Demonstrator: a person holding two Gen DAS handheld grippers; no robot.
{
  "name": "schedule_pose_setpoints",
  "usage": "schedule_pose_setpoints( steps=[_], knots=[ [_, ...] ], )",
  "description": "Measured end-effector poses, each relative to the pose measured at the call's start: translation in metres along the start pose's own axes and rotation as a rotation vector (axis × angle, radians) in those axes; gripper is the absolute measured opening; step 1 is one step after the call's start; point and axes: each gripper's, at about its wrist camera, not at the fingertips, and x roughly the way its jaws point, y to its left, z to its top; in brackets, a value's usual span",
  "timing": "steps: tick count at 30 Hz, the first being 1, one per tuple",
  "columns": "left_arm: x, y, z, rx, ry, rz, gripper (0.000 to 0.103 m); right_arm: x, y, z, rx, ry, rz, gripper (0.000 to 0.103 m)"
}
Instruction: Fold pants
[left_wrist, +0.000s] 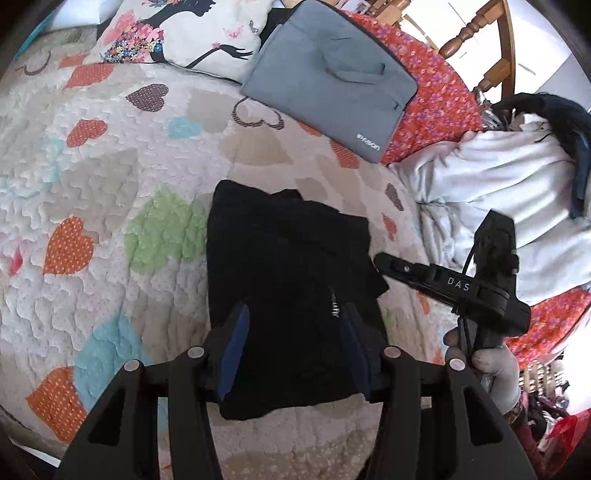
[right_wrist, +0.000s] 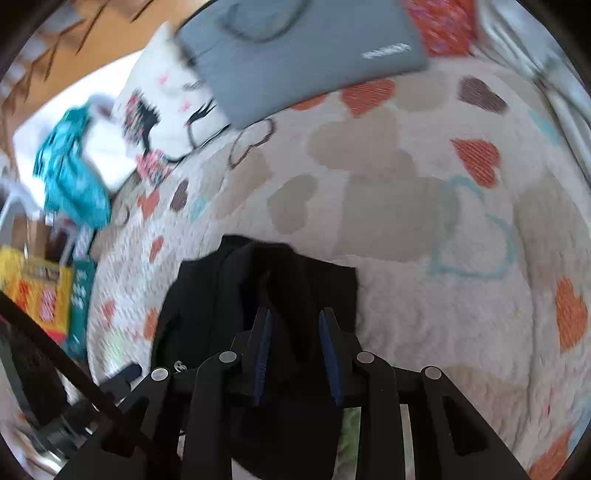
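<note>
The black pants (left_wrist: 288, 295) lie on the heart-patterned quilt (left_wrist: 110, 166) of the bed, already gathered into a compact, roughly rectangular bundle directly ahead of and beneath the left claw (left_wrist: 295, 354), whose blue-padded fingers stand apart and hold nothing. The right claw (right_wrist: 295, 354) likewise hangs spread over the same dark cloth, empty so far as its own view shows; in the left view it reaches in from the right, its tip near the bundle's right edge. The fabric looks soft, limp and light, likely to sag and slide on itself, so a layered edge or corner is probably the best hold, pinching all thicknesses together. The surface is near featureless black, with uneven layered edges on the far side and a small pale mark or tag just ahead of the left claw. Beyond the pants, well apart, rest a grey laptop sleeve (left_wrist: 332, 77) and a printed pillow (left_wrist: 184, 33).
</note>
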Motion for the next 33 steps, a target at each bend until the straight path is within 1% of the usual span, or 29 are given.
schedule_pose_setpoints(
  steps=[3, 4, 5, 6, 7, 8, 9, 11, 12, 15, 17, 20, 21, 23, 24, 25, 26, 27, 30, 31, 32, 33],
  knots=[
    [0.004, -0.003, -0.001, 0.037, -0.005, 0.038, 0.049, 0.015, 0.02, 0.001, -0.137, -0.051, -0.033, 0.031],
    [0.004, -0.003, -0.001, 0.046, -0.005, 0.052, 0.049, 0.022, 0.025, 0.0, -0.167, -0.049, -0.037, 0.031],
    [0.005, -0.003, -0.001, 0.05, -0.005, 0.06, 0.049, 0.028, 0.027, 0.0, -0.177, -0.035, -0.033, 0.031],
    [0.005, -0.001, -0.001, 0.049, -0.004, 0.061, 0.049, 0.037, 0.029, -0.001, -0.181, 0.018, -0.026, 0.027],
    [0.004, 0.0, 0.0, 0.044, -0.002, 0.058, 0.049, 0.041, 0.029, -0.001, -0.17, 0.045, -0.025, 0.019],
    [0.004, 0.002, 0.0, 0.041, -0.003, 0.057, 0.049, 0.04, 0.027, -0.001, -0.145, 0.063, -0.008, 0.009],
    [0.003, 0.004, 0.0, 0.037, -0.004, 0.055, 0.049, 0.033, 0.022, -0.001, -0.106, 0.065, 0.021, 0.009],
    [0.003, 0.009, 0.002, 0.02, -0.001, 0.044, 0.049, 0.017, 0.019, -0.004, -0.081, 0.053, 0.066, 0.008],
    [0.003, 0.01, 0.003, 0.013, 0.0, 0.038, 0.049, 0.006, 0.017, -0.006, -0.075, 0.044, 0.084, 0.005],
    [0.003, 0.014, 0.005, -0.015, 0.005, 0.005, 0.049, -0.024, 0.006, -0.016, -0.041, 0.029, 0.117, 0.005],
    [0.005, 0.013, 0.007, -0.025, 0.01, -0.009, 0.049, -0.036, -0.004, -0.024, -0.023, 0.033, 0.112, 0.005],
    [0.012, 0.006, 0.006, -0.013, 0.03, -0.024, 0.05, -0.038, -0.022, -0.037, 0.004, 0.06, 0.043, 0.005],
    [0.015, 0.002, 0.005, -0.002, 0.04, -0.021, 0.052, -0.034, -0.031, -0.042, 0.013, 0.074, -0.003, 0.005],
    [0.027, -0.006, 0.001, 0.029, 0.071, -0.017, 0.054, -0.027, -0.048, -0.046, 0.054, 0.092, -0.09, 0.012],
    [0.036, -0.009, -0.003, 0.043, 0.098, -0.007, 0.054, -0.024, -0.057, -0.048, 0.092, 0.093, -0.126, 0.021],
    [0.043, -0.011, -0.005, 0.048, 0.114, 0.002, 0.054, -0.026, -0.062, -0.049, 0.119, 0.079, -0.151, 0.024],
    [0.05, -0.012, -0.009, 0.052, 0.124, 0.013, 0.056, -0.031, -0.065, -0.049, 0.138, 0.057, -0.162, 0.024],
    [0.054, -0.013, -0.012, 0.057, 0.127, 0.023, 0.059, -0.039, -0.065, -0.049, 0.154, 0.024, -0.158, 0.024],
    [0.059, -0.013, -0.016, 0.065, 0.124, 0.039, 0.061, -0.064, -0.056, -0.049, 0.168, -0.072, -0.148, 0.031],
    [0.062, -0.013, -0.017, 0.064, 0.127, 0.05, 0.061, -0.07, -0.051, -0.047, 0.157, -0.101, -0.127, 0.032],
    [0.064, -0.012, -0.018, 0.064, 0.128, 0.058, 0.062, -0.074, -0.045, -0.046, 0.144, -0.118, -0.088, 0.032],
    [0.065, -0.011, -0.019, 0.063, 0.128, 0.066, 0.063, -0.076, -0.038, -0.044, 0.132, -0.124, -0.021, 0.032]
  ],
)
